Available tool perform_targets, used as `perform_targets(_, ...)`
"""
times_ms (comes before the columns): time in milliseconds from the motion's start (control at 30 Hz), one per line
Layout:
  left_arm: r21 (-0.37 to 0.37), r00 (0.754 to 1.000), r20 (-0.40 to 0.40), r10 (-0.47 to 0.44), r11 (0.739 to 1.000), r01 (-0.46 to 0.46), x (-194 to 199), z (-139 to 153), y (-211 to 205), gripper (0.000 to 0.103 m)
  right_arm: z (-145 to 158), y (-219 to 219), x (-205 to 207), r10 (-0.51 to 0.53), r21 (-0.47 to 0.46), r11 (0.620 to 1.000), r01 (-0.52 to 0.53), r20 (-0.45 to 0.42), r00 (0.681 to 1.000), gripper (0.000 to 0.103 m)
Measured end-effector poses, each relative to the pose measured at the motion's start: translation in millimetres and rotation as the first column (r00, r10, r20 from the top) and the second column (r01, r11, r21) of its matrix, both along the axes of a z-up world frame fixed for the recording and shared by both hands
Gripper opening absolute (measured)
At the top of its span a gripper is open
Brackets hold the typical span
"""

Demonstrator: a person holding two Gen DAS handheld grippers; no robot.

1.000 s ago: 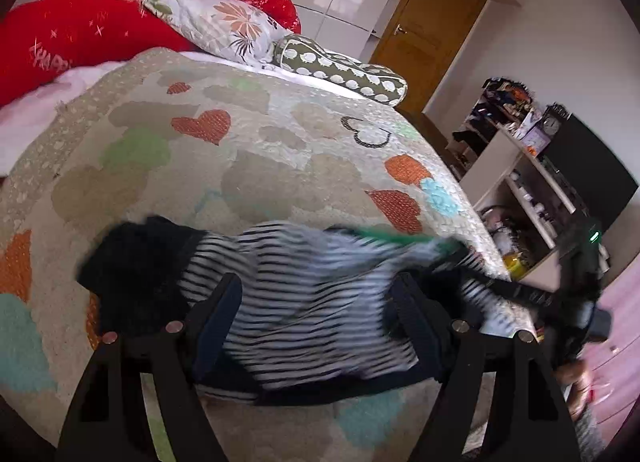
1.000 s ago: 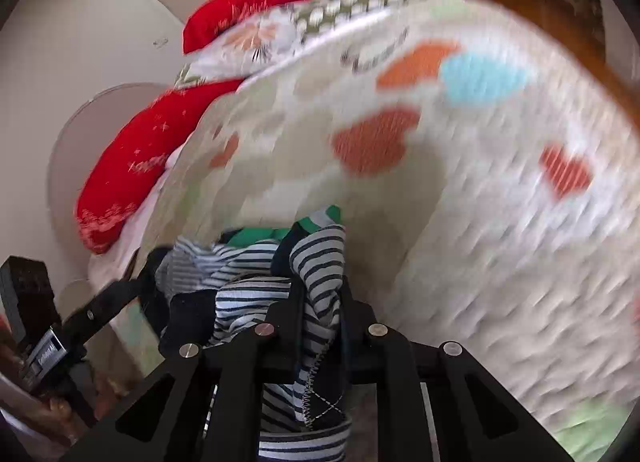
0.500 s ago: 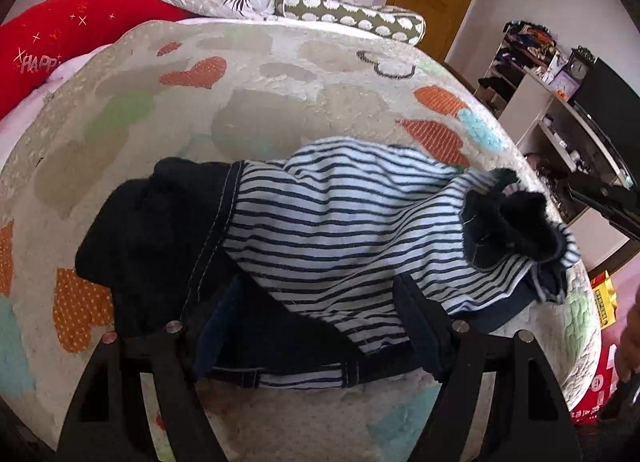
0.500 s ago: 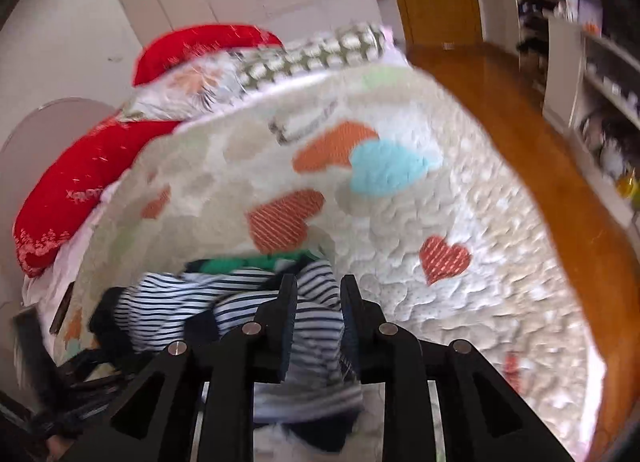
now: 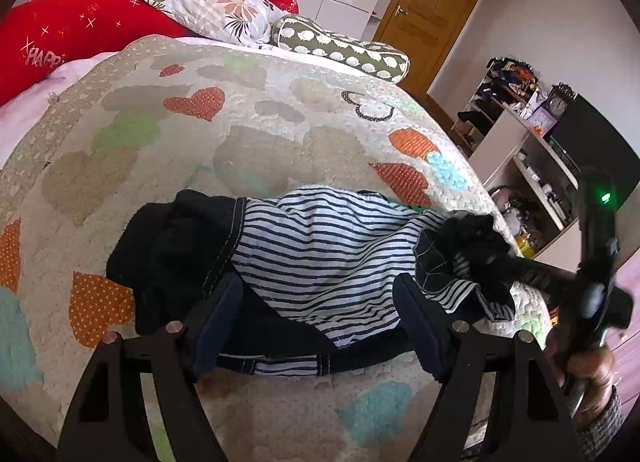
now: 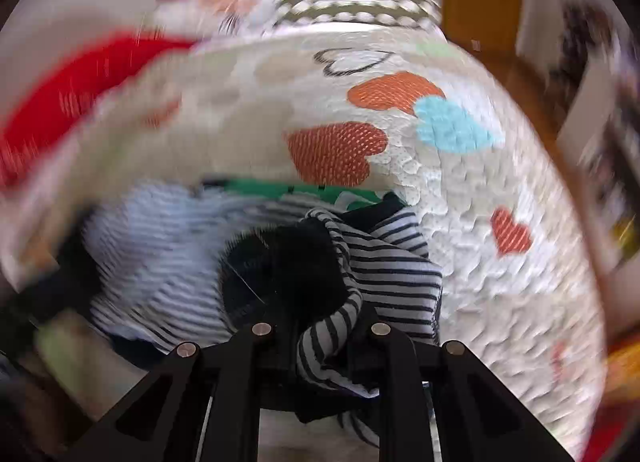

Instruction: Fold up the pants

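The pants (image 5: 320, 254) are navy-and-white striped with dark navy parts. They lie bunched on the quilted bed (image 5: 248, 149) near its front edge. My left gripper (image 5: 320, 326) is open and hovers just above their near hem, holding nothing. My right gripper (image 6: 320, 326) is shut on the right end of the pants (image 6: 360, 270), where striped and dark cloth bunches between the fingers. In the left wrist view the right gripper (image 5: 496, 262) reaches in from the right, gripping that dark bunch. The right wrist view is motion-blurred.
Red, floral and green patterned pillows (image 5: 224, 9) lie at the head of the bed. A wooden door (image 5: 432, 25) and shelves (image 5: 532, 149) with clutter stand to the right. The bed's right edge drops off beside the pants.
The right gripper, shut on the pants' end throughout, has swung and pulled that end; the pants now lie spread wider across the bed. The left gripper stayed open.
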State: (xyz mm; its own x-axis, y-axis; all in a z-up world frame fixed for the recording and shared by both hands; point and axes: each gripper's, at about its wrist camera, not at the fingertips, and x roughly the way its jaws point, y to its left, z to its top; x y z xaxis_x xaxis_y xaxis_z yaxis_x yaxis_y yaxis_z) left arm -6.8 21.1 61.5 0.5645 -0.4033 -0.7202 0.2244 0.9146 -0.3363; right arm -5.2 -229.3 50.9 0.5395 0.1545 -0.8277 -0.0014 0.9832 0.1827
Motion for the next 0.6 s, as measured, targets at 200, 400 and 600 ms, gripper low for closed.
perform_targets(200,0.001,1.0,-0.014,0.004,1.0,-0.004,3,-5,-1,0.077,30,-20,-1,-0.088,0.136,0.988,0.077,0.077,0.993,0.022)
perform_targets(400,0.004,1.0,-0.017,0.001,1.0,-0.001,3,-5,1,0.077,-2,12,19,0.118,0.314,0.944,-0.105,-0.023,0.993,0.055)
perform_targets(600,-0.077,0.998,-0.03,-0.048,0.996,0.046,12,4,-5,0.077,53,-17,-16,0.05,0.293,0.952,-0.09,0.142,0.989,0.055)
